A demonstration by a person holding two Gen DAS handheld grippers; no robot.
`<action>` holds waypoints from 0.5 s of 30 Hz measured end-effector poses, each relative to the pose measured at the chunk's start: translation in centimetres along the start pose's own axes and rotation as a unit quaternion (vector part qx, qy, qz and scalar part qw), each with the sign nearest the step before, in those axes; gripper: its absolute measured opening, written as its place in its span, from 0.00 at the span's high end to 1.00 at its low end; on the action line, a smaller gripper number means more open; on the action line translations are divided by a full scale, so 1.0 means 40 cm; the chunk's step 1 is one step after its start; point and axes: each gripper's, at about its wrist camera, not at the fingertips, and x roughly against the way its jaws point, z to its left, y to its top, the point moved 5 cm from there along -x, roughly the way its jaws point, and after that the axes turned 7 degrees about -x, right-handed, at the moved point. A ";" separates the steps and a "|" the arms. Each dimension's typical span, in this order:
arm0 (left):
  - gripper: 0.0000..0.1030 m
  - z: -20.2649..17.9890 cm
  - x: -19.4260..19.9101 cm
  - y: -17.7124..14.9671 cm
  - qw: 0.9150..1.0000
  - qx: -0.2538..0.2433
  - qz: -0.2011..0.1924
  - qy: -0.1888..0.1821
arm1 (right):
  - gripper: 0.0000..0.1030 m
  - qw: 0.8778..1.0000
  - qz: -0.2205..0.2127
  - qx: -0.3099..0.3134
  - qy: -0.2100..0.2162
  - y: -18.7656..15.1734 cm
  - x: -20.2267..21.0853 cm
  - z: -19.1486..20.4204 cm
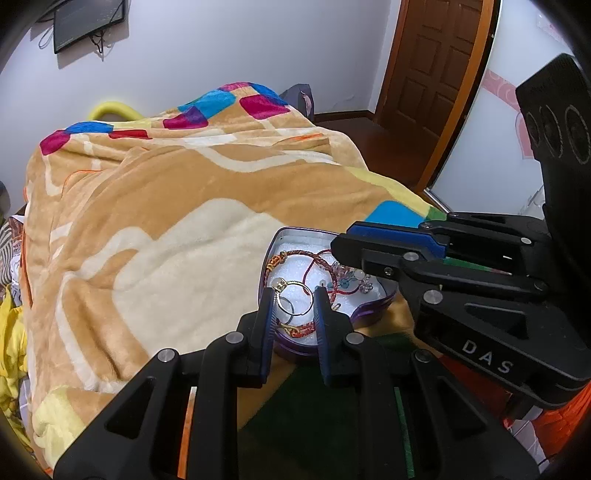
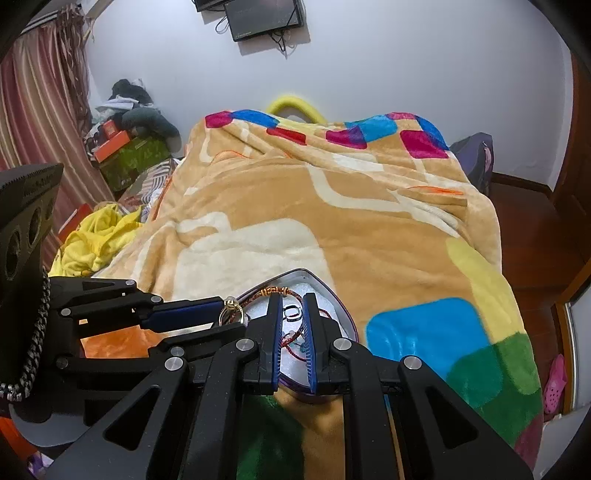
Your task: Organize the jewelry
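A purple heart-shaped tin (image 1: 373, 308) with white foam inside sits on the blanket; it also shows in the right wrist view (image 2: 343, 306). It holds red cord bracelets (image 1: 303, 258), a gold ring (image 1: 295, 295), a silver ring (image 2: 293, 312) and clear beads (image 1: 354, 280). My left gripper (image 1: 294, 295) hovers over the tin, open, its fingers on either side of the gold ring. My right gripper (image 2: 293, 301) is over the tin too, jaws a narrow gap apart, with nothing pinched. The right gripper shows in the left view (image 1: 340, 242); the left gripper shows in the right view (image 2: 218, 314).
The tan blanket (image 1: 166, 229) with coloured squares covers the bed. A yellow cloth (image 2: 96, 240) and stacked boxes (image 2: 129, 155) lie at the left. A wooden door (image 1: 428, 62) and a mirror panel (image 1: 491, 147) stand at the right. A black screen (image 2: 262, 16) hangs on the wall.
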 end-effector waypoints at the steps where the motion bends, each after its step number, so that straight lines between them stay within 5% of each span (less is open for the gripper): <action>1: 0.81 0.000 0.000 0.000 1.000 -0.001 0.000 0.000 | 0.91 1.000 0.000 0.002 -0.001 0.000 -0.001 0.001; 15: 0.81 -0.006 0.043 0.003 1.000 -0.001 -0.013 0.008 | 0.89 1.000 0.001 0.002 -0.013 0.007 0.038 0.002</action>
